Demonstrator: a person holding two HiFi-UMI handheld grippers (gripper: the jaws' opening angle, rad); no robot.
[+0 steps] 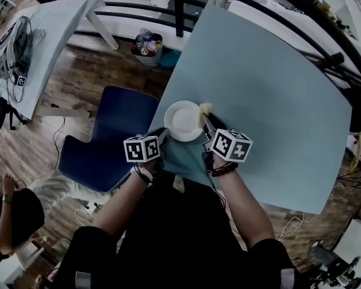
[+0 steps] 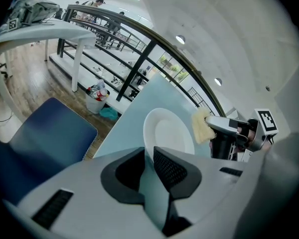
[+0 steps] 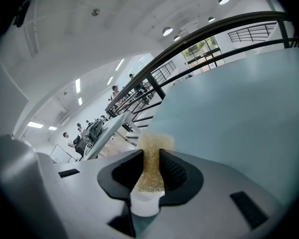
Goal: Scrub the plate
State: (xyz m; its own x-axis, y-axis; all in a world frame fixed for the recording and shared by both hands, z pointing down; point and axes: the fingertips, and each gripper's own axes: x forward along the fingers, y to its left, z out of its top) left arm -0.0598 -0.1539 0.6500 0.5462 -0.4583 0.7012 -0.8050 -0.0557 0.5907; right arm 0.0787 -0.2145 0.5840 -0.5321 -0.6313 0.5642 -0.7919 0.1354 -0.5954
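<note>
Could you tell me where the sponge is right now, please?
In the head view, the sponge is clamped in the right tongs, at the right rim of the plate, near the left edge of the table.

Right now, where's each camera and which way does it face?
Head view: on the head, facing down; table, plate, forearms, left gripper, right gripper.
Left gripper view: on that gripper, facing along its fingers over the plate.
Right gripper view: likewise, along fingers clamping the sponge, across table.
Shared: plate and sponge, in head and left gripper views.
</note>
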